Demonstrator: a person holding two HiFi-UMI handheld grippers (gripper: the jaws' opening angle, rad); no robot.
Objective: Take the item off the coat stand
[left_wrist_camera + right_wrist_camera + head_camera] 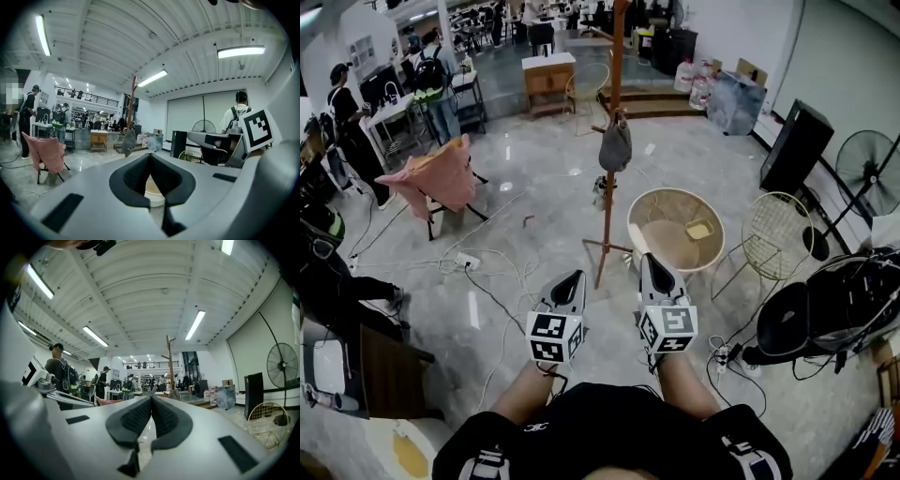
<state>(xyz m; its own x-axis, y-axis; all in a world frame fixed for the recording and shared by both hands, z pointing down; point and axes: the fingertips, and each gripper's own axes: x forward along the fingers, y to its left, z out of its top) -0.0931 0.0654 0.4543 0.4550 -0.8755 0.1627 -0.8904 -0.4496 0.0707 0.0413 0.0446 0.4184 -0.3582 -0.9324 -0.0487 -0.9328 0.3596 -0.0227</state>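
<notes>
left gripper, right gripper: fingers together, empty; grey item on coat stand

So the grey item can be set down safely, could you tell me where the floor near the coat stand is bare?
Bare floor lies between the coat stand and the pink-draped chair, and beyond the round basket toward the black speaker. Crowded: cables at left, wire chair and black bags at right.
</notes>
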